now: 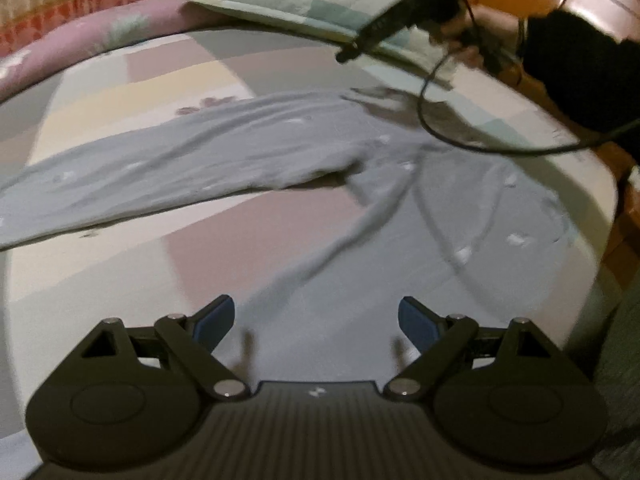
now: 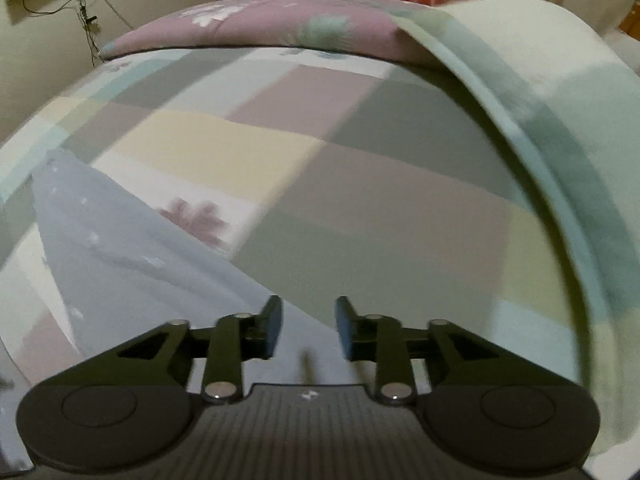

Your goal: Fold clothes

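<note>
A pale blue-grey garment (image 1: pixel 240 160) with small white prints lies spread on the patchwork bedsheet (image 1: pixel 120 92), one long part stretching left and its wider part at the right. My left gripper (image 1: pixel 316 310) hovers over the garment's near part, jaws wide apart and nothing between them. In the right wrist view only a corner of the garment (image 2: pixel 120 260) shows at the lower left. My right gripper (image 2: pixel 308 312) is above its edge and the sheet (image 2: pixel 360 200), jaws apart and empty. A hand (image 1: pixel 472 36) in a black sleeve holds that tool over the far right of the bed.
A checked pillow (image 1: pixel 300 0) (image 2: pixel 560 120) lies at the head of the bed, with a rolled pink quilt (image 1: pixel 100 40) (image 2: pixel 260 28) beside it. A black cable (image 1: pixel 440 132) loops above the garment. The bed's right edge (image 1: pixel 600 192) drops to brown wood.
</note>
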